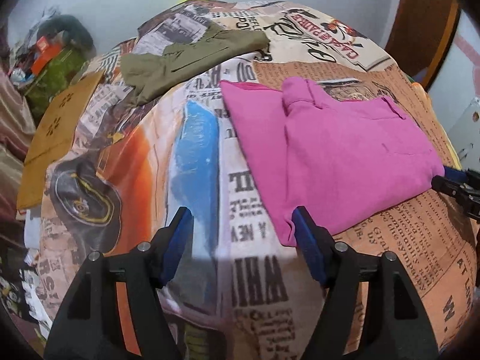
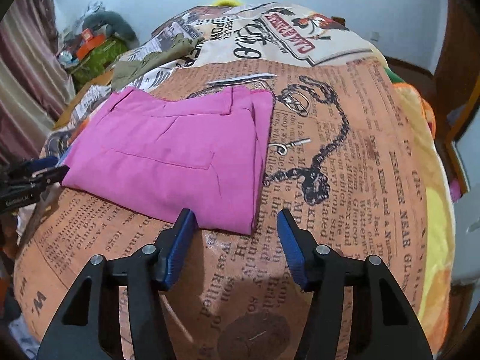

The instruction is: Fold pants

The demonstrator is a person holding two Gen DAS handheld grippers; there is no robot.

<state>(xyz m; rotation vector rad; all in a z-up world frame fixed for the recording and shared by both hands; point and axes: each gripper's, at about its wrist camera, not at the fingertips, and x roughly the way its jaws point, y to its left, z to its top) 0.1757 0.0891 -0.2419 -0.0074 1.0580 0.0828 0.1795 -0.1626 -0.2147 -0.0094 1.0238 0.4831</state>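
The pink pants [image 2: 168, 153] lie folded into a compact rectangle on the printed bedspread [image 2: 345, 180], so folding looks essentially done; left tongs [image 1: 243, 225] and right tongs [image 2: 237, 222] hover apart at its near corners, gripping nothing

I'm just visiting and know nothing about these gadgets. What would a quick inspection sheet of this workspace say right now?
Surface: a bed cover printed with newspaper text and pictures, bare patches around the clothes.
Job's things: pink pants lying folded into a compact rectangle, waistband at the far edge.
Clutter: olive green pants lying crumpled farther back; a brown cardboard piece at the left edge.
Grippers: left gripper open, one finger at the pink pants' near corner; right gripper open, straddling their other near corner.
Cables: nothing seen.
Surroundings: pale wall, curtain on the left, a heap of odds and ends in the far corner.
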